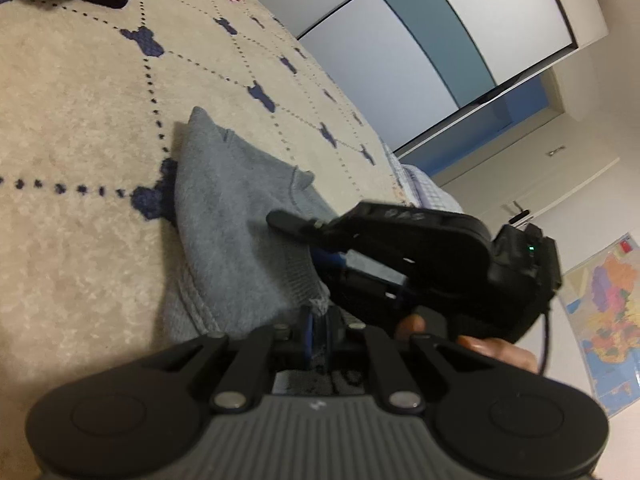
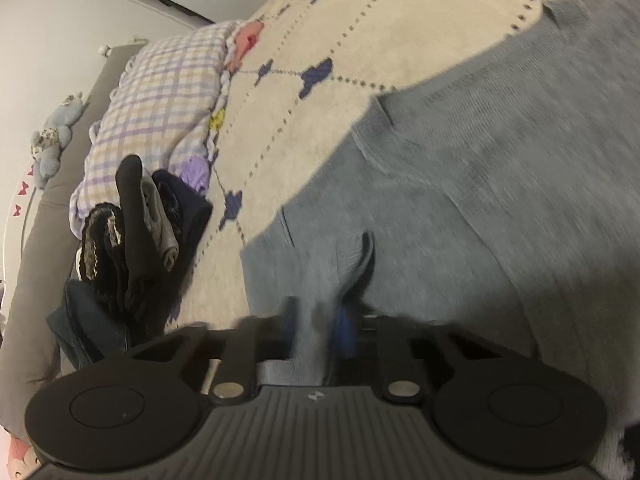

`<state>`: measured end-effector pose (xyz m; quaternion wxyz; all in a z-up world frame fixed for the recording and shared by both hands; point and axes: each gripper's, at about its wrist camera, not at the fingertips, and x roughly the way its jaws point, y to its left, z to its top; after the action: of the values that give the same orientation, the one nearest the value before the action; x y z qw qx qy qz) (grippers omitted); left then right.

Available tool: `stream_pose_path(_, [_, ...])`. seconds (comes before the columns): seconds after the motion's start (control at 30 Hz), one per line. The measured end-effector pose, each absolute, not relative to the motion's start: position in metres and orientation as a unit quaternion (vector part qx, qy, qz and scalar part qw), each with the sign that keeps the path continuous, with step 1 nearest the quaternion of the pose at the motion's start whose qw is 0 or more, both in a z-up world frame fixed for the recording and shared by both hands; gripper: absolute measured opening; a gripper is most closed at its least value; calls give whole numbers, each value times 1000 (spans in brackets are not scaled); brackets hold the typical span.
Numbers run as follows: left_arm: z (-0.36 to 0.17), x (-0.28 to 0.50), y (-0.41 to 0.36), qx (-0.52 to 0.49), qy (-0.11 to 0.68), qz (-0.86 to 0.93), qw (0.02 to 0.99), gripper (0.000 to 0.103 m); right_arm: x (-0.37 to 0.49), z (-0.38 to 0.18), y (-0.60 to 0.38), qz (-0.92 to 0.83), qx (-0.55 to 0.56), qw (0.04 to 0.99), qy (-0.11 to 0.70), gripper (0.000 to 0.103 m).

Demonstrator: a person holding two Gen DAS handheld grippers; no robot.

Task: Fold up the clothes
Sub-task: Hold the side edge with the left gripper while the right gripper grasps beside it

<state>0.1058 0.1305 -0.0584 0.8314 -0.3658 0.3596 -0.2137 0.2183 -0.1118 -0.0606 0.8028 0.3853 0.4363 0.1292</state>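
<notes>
Your left gripper [image 1: 318, 330] is pinched down on a hem edge of the grey sweater [image 1: 236, 232], blue pads nearly together with fabric bunched between them. Your right gripper [image 2: 316, 320] is also clamped on the grey sweater [image 2: 460, 184], a fold of cloth squeezed between its two fingers [image 2: 344, 326]; that view is motion-blurred, so edge detail is soft.

The sweater lies on the bed, on a cream blanket [image 1: 80, 120] with dotted lines and dark blue shapes [image 1: 146, 42]. In the left wrist view the garment rises in a peak from the blanket toward both grippers; the right gripper [image 1: 400, 256] sits just beside yours, touching the same cloth, with a green light on its camera block [image 1: 531, 248] and your fingers [image 1: 496, 350] showing under it.

In the right wrist view the sweater spreads over the right and centre of the frame. A pile of dark clothes [image 2: 132, 240] sits on the blanket's far-left edge, near a plaid pillow [image 2: 160, 100]. A blue soft toy [image 2: 54, 140] lies further left, apart from the pile.

Background in the left view: wardrobe doors with white and teal panels [image 1: 420, 40] and a wall map [image 1: 608, 320].
</notes>
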Motion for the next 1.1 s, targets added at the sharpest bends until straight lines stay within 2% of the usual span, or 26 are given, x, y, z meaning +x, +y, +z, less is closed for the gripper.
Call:
stream_pose_path(0.33, [-58,109,98,-391,341,-266,813,6,197,-19,-138,106,278,885,358,4])
stream_pose_path(0.77, [-74,113,65,-361,390,-294,794,6,177,-31,-167,56,240,907,342,4])
stream_pose_path(1.1, [-74,114,57,-325,414,-310,792,6,151,-39,-176,41,234,926,293,4])
